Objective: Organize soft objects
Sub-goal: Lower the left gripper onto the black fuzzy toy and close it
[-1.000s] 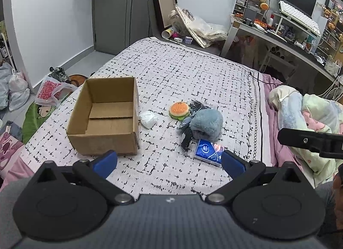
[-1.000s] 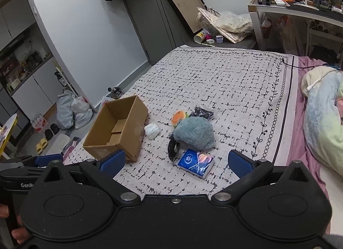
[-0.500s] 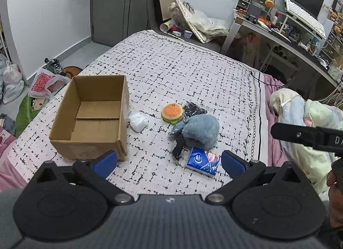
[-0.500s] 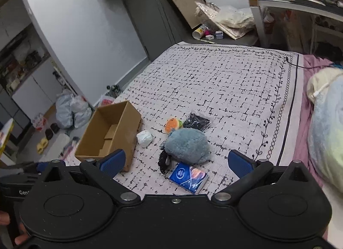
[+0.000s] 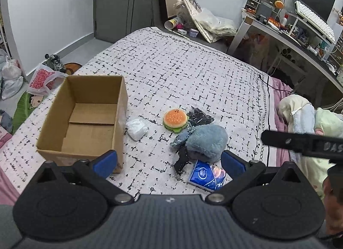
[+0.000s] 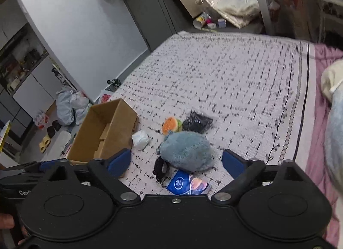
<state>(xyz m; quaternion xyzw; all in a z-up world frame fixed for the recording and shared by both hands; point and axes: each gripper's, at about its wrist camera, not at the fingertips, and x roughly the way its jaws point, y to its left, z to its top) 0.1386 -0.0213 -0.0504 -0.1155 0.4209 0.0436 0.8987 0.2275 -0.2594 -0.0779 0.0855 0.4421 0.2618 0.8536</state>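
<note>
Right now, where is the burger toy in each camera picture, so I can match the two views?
Left wrist view: the burger toy lies at the middle, right of the cardboard box, beside the blue plush.
Right wrist view: the burger toy lies at the middle, slightly blurred, beyond the blue plush.
Shared landmark: the cardboard box, left of the toy in both.

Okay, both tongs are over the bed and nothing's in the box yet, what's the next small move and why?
Probably ease the right tongs down onto the blue plush. It lies right ahead between their open jaws, which have just been closing a little with nothing gripped, and the cardboard box beside it is empty. The left tongs are open and hold nothing.
</note>
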